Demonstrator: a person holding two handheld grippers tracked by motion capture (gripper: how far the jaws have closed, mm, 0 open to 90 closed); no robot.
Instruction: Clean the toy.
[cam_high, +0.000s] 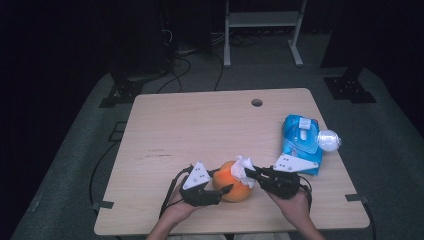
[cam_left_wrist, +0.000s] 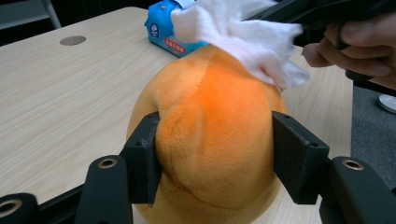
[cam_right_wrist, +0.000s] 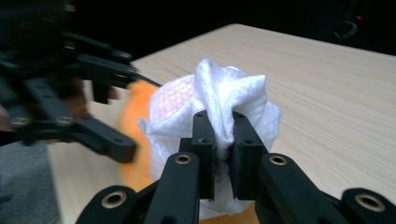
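Note:
An orange plush ball (cam_high: 231, 182) rests on the wooden table (cam_high: 200, 130) near the front edge. My left gripper (cam_high: 224, 190) is shut on it, its two black pads pressing the ball (cam_left_wrist: 215, 140) from both sides. My right gripper (cam_high: 248, 172) is shut on a crumpled white wipe (cam_high: 242, 169) and holds it against the top of the ball. In the right gripper view the wipe (cam_right_wrist: 219, 102) bunches up between the closed jaws of the right gripper (cam_right_wrist: 223, 140), with the orange ball (cam_right_wrist: 135, 135) behind it. The wipe (cam_left_wrist: 243, 39) drapes over the ball's top right.
A blue pack of wet wipes (cam_high: 301, 142) lies at the table's right edge, with a shiny round object (cam_high: 329, 140) beside it. A cable hole (cam_high: 257, 102) sits near the far edge. Cables and a stand (cam_high: 262, 30) are on the floor beyond.

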